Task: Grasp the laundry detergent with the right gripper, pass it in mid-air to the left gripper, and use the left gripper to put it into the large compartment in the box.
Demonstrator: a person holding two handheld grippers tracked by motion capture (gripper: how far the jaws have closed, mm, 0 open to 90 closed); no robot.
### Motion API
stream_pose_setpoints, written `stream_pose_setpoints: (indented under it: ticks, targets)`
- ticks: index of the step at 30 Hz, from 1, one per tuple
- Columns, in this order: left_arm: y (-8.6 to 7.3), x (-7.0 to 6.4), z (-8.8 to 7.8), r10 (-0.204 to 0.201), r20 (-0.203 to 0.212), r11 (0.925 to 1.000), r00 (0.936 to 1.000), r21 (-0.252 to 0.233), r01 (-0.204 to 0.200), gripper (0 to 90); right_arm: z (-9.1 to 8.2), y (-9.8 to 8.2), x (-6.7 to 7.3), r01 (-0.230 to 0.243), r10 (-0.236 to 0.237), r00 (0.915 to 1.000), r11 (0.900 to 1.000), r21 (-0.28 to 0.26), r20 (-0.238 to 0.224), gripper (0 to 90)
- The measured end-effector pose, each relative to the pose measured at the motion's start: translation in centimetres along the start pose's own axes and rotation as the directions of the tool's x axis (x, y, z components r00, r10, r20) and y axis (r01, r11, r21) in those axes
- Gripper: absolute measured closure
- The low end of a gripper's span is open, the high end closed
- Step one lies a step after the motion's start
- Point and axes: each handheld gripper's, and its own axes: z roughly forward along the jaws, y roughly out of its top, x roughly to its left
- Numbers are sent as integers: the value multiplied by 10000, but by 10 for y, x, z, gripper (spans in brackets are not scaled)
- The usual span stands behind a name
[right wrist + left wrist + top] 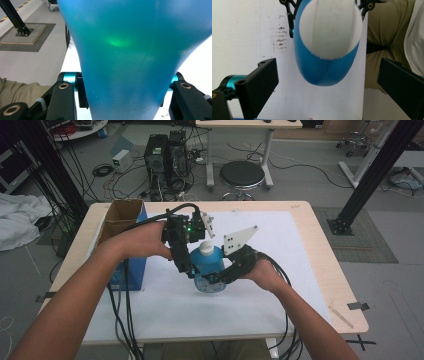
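A blue bottle (pixel 209 265) with a white cap (pixel 206 247) is held just above the white mat (pixel 280 250). My right gripper (pixel 219 278) is shut on its lower body from the right; in the right gripper view the blue bottle (pixel 130 62) sits between the right gripper's (pixel 125 97) jaws. My left gripper (pixel 194 256) hangs over the top of the bottle from the left. In the left gripper view the white cap (pixel 330 27) and blue bottle shoulder (pixel 322 72) lie ahead between the left gripper's (pixel 328 73) jaws, which stand wide apart and clear of it.
An open cardboard box (pixel 121 215) with a blue side (pixel 134 270) stands at the table's left edge. The wooden table edge (pixel 345 285) rims the mat. Beyond the table are a black stool (pixel 242 174) and computer towers (pixel 165 155). Cables (pixel 120 320) trail off the front edge.
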Motion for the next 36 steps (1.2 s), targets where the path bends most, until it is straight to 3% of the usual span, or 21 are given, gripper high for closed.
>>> stream_pose_setpoints:
  ticks: [19,33,36]
  targets:
    - [19,7,11,161,317,9995,9994,261,-170,37,8,7,-2,-84,82,9999,9999,-139,-136,461]
    - [20,11,21,315,296,9989,9991,351,-325,37,4,7,-4,-140,139,9998,9998,-126,-110,460]
    - [20,13,19,395,385,9987,9985,300,-407,86,4,7,-4,-139,138,9999,9999,-101,-105,461]
